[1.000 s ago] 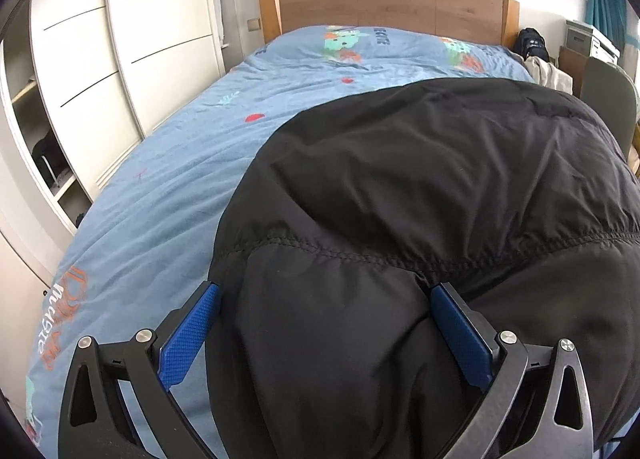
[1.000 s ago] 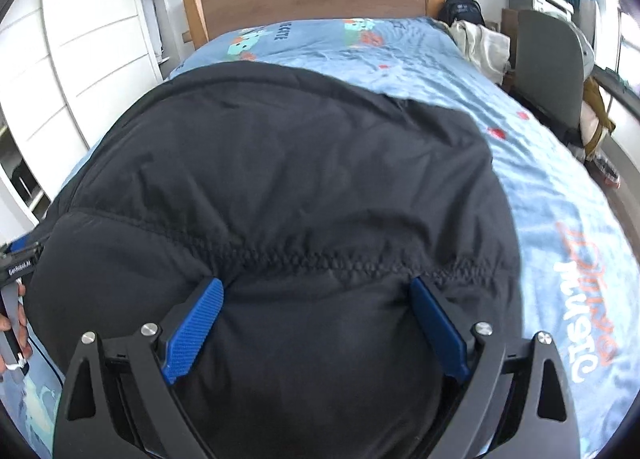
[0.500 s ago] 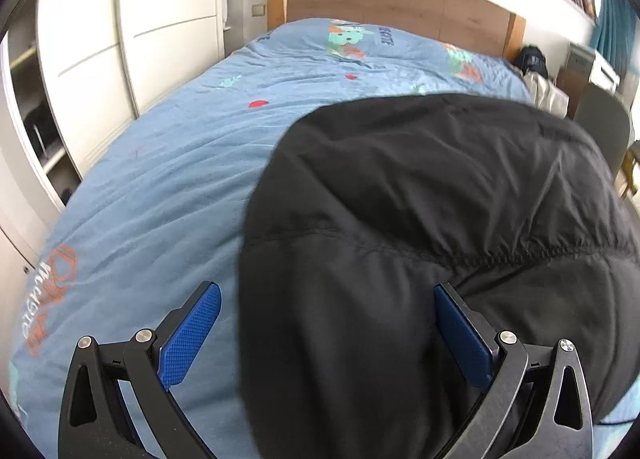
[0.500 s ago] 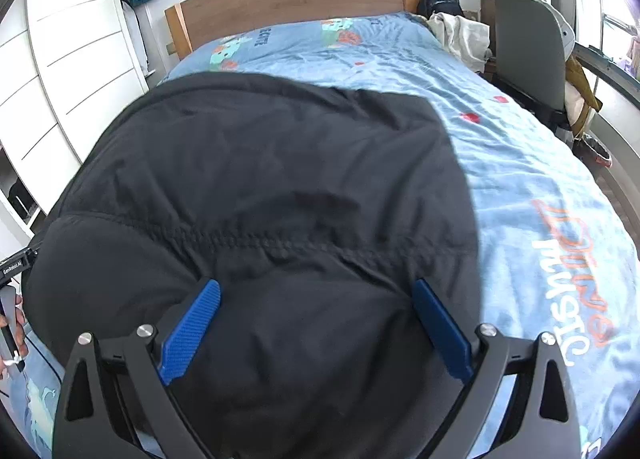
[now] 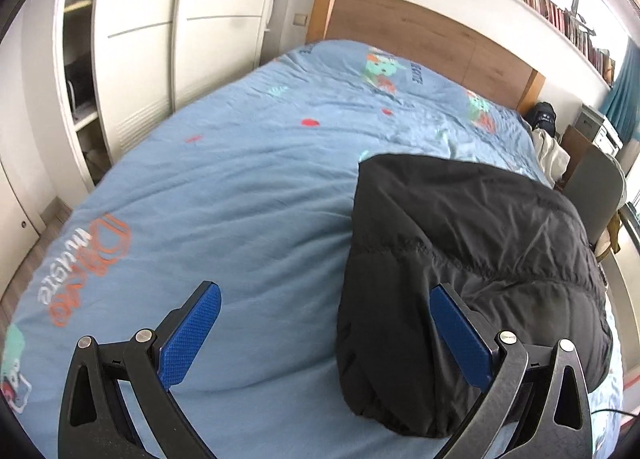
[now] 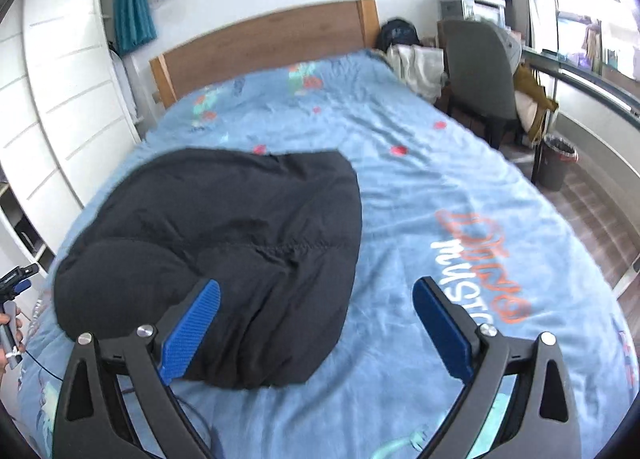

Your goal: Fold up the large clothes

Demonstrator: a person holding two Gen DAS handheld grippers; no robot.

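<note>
A black padded jacket (image 5: 460, 259) lies folded in a compact bundle on the blue bed cover (image 5: 224, 195). In the left wrist view it sits at the right, and my left gripper (image 5: 324, 323) is open above the bed with only its right finger over the jacket's edge. From the right wrist the jacket (image 6: 224, 243) lies to the left on the bed cover (image 6: 420, 195). My right gripper (image 6: 316, 319) is open above the bed, its left finger over the jacket's near end. Neither gripper holds anything.
A wooden headboard (image 5: 420, 31) closes the far end of the bed. White wardrobes (image 5: 152, 31) line the left side. A grey chair (image 6: 480, 71), a dark bin (image 6: 558, 163) and a window ledge stand at the right. A hand with the other gripper (image 6: 10, 311) shows at the left edge.
Both grippers have pulled back and apart from the jacket. It filled both views before and now lies smaller and off to one side, with much more blue cover showing.
</note>
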